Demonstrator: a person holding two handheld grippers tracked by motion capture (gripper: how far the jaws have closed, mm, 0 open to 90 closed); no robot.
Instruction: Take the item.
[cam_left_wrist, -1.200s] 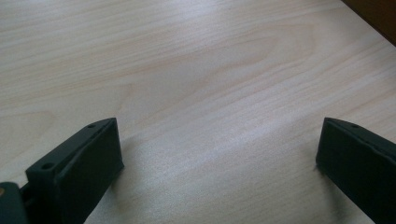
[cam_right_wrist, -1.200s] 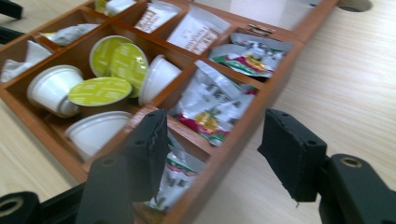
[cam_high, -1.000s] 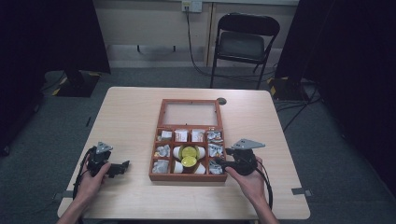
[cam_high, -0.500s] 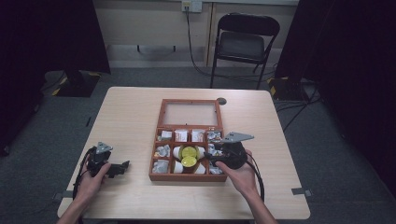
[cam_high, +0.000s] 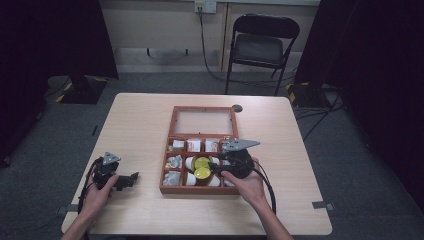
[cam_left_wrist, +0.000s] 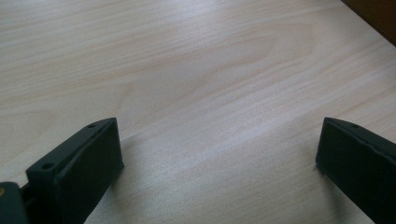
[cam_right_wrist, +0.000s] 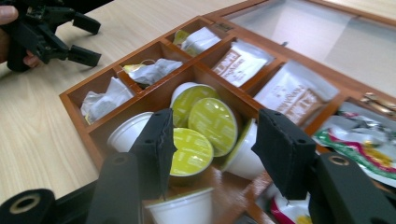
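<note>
An open wooden box (cam_high: 166, 172) with several compartments lies mid-table, its glass lid (cam_high: 202, 121) laid back. Yellow-lidded white pods (cam_high: 201, 167) fill its middle front compartment. My right gripper (cam_high: 216, 169) hangs over that compartment, pointing left. In the right gripper view its jaws have just been closing, and my right gripper (cam_right_wrist: 217, 140) is still open astride the pods (cam_right_wrist: 212, 119), with no pad visibly pressing on one. My left gripper (cam_high: 131, 179) rests on the table left of the box. It stands wide open over bare wood (cam_left_wrist: 215, 154).
Tea bags and sachets (cam_right_wrist: 240, 60) fill the other compartments, with foil packets (cam_right_wrist: 359, 140) on the right side. The box's wooden rim (cam_right_wrist: 74, 105) stands above the table (cam_high: 145, 125). A folding chair (cam_high: 260, 45) stands beyond the far edge. The left hand's gripper (cam_right_wrist: 91, 39) shows far off.
My right gripper has moved left from the box's right edge to over the pod compartment. The left gripper has stayed put.
</note>
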